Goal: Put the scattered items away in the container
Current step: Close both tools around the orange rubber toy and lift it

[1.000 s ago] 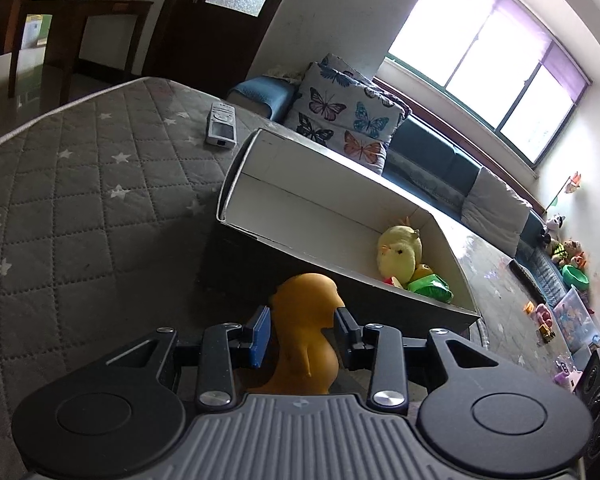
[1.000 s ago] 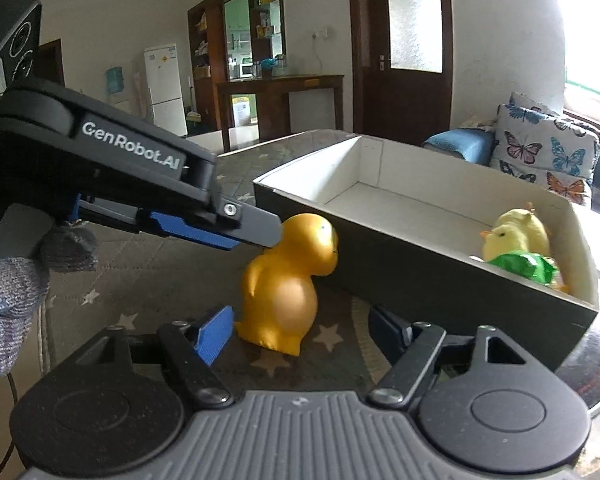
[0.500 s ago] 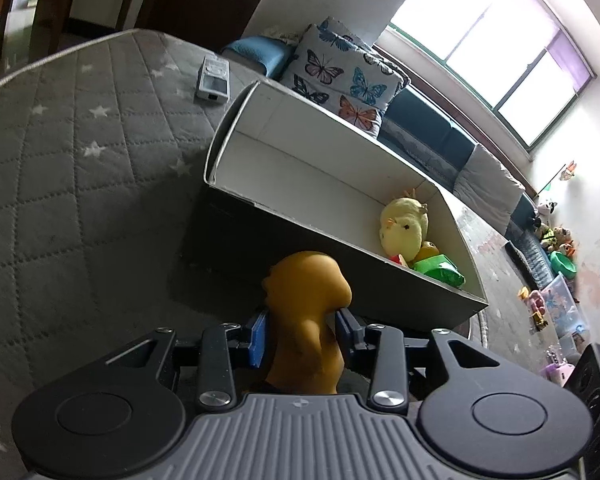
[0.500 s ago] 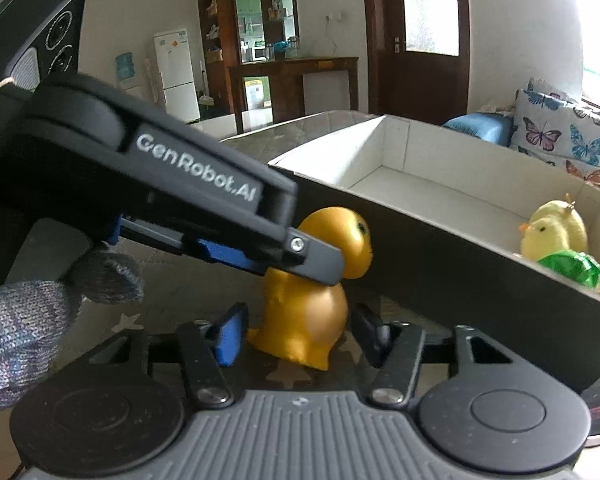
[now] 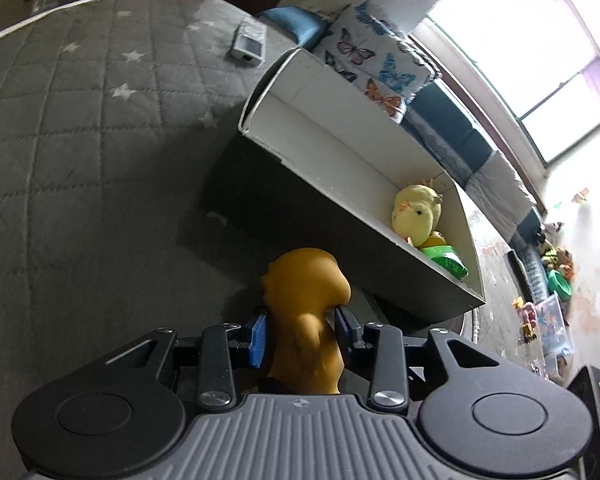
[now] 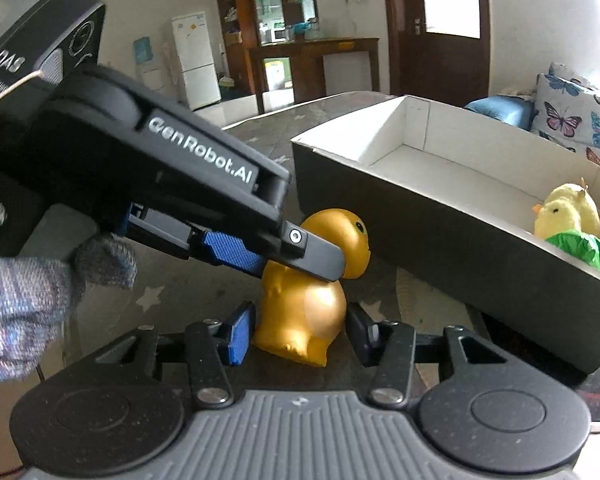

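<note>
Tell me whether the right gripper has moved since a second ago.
Yes. In its own view the right gripper has closed in on the orange duck toy, which now sits between its fingers, and the box looms nearer.

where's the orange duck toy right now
The glossy orange rubber duck toy stands on the grey star-quilted cover just outside the near wall of the white-lined cardboard box, with the left gripper shut on its body.
</note>
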{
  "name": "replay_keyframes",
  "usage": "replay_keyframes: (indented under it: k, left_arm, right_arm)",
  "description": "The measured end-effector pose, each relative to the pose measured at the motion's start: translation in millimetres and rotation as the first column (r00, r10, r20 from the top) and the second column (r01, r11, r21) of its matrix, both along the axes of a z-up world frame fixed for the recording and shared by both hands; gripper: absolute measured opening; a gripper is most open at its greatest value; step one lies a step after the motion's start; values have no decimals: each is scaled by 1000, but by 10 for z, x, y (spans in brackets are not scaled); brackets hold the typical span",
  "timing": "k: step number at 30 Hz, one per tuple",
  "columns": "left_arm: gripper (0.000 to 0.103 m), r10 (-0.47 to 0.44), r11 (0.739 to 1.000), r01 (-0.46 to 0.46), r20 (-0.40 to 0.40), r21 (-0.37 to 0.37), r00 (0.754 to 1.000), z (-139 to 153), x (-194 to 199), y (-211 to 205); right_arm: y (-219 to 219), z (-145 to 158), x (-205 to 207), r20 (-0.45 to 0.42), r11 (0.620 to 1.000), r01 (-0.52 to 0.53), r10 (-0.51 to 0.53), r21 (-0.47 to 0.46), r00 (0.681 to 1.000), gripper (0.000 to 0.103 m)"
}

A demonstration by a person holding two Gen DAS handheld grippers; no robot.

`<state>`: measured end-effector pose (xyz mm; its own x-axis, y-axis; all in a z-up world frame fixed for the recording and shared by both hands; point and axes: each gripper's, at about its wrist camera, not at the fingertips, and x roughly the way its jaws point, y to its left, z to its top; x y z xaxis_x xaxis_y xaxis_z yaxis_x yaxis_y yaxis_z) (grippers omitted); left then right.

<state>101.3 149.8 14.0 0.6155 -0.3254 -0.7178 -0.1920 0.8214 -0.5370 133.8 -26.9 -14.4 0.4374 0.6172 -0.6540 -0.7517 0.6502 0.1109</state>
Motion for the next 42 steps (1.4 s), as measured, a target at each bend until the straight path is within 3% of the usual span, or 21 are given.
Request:
replay_keyframes:
  k: [9, 25, 35, 42]
  left_arm:
    - [40, 48, 998, -50, -50, -35, 998, 10, -35, 23]
    - [40, 30, 998, -30, -12, -54, 999, 46, -100, 117]
    - [40, 57, 998, -56, 48, -26, 997, 96, -135, 292]
    - [40, 36, 999, -37, 48, 11, 998, 10, -58, 265]
  right_arm:
    - [-91, 73, -190, 44, 999, 13, -11, -29, 999, 51]
    - [-102, 140, -195, 55, 998, 54, -53, -24, 997, 52]
    - [-92, 105, -113, 52, 997, 59, -56, -48, 997, 51]
    - [-37, 121, -137, 69, 998, 28, -24, -48, 997, 51]
